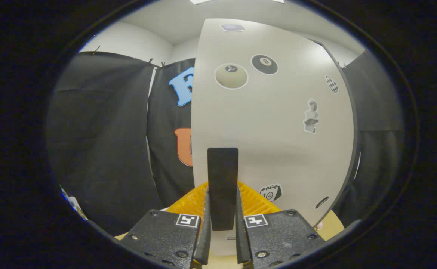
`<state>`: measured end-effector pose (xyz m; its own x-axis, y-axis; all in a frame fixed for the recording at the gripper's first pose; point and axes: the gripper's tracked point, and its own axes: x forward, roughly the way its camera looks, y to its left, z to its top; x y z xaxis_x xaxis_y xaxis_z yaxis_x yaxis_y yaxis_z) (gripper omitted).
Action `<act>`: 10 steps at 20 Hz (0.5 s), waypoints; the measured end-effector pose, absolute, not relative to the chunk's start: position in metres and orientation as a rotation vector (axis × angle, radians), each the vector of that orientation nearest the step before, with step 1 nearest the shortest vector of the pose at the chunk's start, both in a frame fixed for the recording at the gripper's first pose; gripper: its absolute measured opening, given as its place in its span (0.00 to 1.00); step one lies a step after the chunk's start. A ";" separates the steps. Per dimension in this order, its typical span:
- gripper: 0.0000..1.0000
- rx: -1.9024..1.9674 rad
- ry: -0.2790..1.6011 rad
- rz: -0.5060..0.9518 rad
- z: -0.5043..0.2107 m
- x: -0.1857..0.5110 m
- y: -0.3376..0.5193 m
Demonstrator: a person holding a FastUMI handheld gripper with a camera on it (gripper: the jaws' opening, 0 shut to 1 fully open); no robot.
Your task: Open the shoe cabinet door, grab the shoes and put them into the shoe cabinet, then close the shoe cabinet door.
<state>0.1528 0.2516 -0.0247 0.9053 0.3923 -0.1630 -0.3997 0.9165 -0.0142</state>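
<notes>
Gripper: nearest item. Its two fingers stand almost closed, one pressed to each side of the door handle, with only the handle's width between them. Each finger body carries a square black-and-white marker tag on its upper face.

Door handle: a dark, flat, upright bar, clamped between the fingers and rising just above them. It sits on the lower part of the cabinet door, near that door's left edge.

Shoe cabinet door: a large pale panel directly behind the handle, thin dark edge along its right side. It is seen at an angle; whether it is fully shut or partly swung cannot be told.

Stickers on the door, all placed relative to the handle:
- cream billiard ball sticker, well above the handle;
- black eight-ball sticker, above and to the right;
- small rounded sticker, at the door's top;
- checkered oval sticker, far right, high;
- grey bust figure sticker, right of the handle, mid-height;
- calendar sticker, just right of the handle's lower end;
- small dark oval sticker, further right, near the door's bottom edge.

Booth wall: black cloth, hanging beyond the door to its left and right.

White room wall and ceiling above the cloth, farthest.
</notes>
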 end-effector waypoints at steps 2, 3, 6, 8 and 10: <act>0.31 -0.046 0.169 0.429 -0.024 0.146 0.247; 0.31 -0.030 0.173 0.436 -0.023 0.143 0.245; 0.31 -0.011 0.191 0.464 -0.023 0.131 0.238; 0.31 -0.007 0.192 0.486 -0.022 0.124 0.231; 0.31 -0.006 0.187 0.507 -0.022 0.116 0.225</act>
<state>0.1161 0.2246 -0.0215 0.8573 0.4825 -0.1795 -0.4836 0.8743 0.0406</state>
